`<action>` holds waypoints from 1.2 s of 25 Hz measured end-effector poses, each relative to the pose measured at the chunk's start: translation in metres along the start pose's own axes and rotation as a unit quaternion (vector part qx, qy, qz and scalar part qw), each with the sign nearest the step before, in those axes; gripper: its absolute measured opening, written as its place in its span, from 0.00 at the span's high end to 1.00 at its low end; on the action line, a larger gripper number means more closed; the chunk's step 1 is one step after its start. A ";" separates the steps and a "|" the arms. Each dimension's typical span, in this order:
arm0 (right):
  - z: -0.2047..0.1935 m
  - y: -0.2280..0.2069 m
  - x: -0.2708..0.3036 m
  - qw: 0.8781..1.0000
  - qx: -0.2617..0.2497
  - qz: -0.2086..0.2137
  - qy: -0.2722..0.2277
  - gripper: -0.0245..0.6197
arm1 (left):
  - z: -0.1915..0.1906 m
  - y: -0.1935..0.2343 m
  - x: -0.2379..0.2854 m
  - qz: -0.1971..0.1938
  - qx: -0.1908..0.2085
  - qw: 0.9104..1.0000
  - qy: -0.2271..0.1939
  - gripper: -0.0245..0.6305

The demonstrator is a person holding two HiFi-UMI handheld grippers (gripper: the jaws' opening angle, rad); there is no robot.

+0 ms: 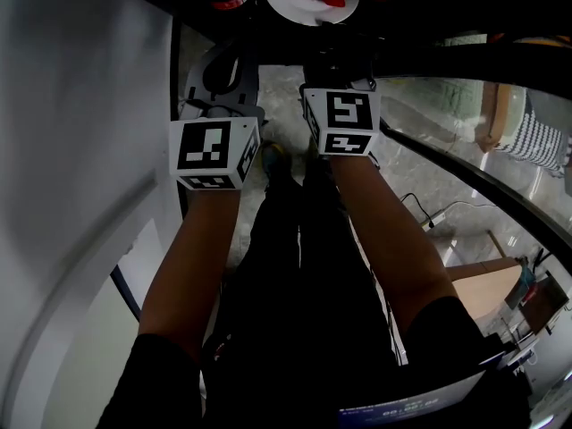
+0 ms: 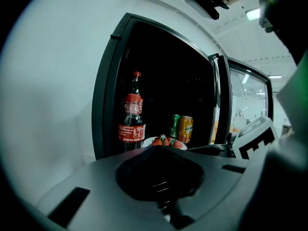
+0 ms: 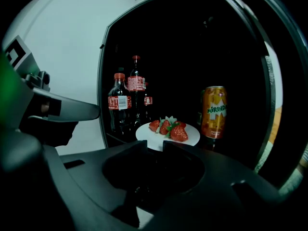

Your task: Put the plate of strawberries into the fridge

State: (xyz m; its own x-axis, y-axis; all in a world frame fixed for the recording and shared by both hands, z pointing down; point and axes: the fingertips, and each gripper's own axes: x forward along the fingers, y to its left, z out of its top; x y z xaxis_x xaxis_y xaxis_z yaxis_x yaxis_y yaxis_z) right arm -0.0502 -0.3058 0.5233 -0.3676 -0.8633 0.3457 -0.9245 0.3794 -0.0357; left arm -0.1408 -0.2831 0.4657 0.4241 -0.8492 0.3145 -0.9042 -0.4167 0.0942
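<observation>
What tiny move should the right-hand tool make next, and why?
Probably draw the right gripper straight back from the dark fridge. The white plate of red strawberries already sits inside, between the cola bottles and the orange can, and the jaws stand apart, holding nothing.

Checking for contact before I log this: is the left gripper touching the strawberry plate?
Apart. The right gripper view shows the left gripper outside the fridge, well left of the plate.

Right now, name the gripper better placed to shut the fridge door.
Right, probably: the open door hangs on the right, beside the right gripper; the left gripper sits farther from it.
</observation>
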 end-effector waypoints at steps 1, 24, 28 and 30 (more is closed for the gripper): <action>0.000 -0.001 0.001 1.000 -0.001 0.001 0.001 0.83 | 0.000 0.001 0.000 0.001 -0.001 1.000 0.000 0.96; 0.043 -0.021 -0.031 0.999 0.007 -0.003 -0.039 0.83 | 0.020 -0.010 0.003 -0.005 0.013 1.000 -0.013 0.96; 0.054 -0.028 -0.045 0.999 0.004 -0.004 -0.047 0.83 | 0.027 -0.013 -0.002 -0.004 0.018 1.000 -0.016 0.96; 0.058 -0.030 -0.052 0.999 0.005 -0.006 -0.051 0.83 | 0.029 -0.014 -0.005 -0.001 0.019 1.000 -0.016 0.96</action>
State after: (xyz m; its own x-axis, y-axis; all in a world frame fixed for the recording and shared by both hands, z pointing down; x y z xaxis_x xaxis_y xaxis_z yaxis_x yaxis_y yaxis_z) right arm -0.0092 -0.2911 0.4521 -0.3650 -0.8971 0.2490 -0.9295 0.3664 -0.0427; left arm -0.1282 -0.2825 0.4360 0.4286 -0.8578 0.2838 -0.9006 -0.4306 0.0589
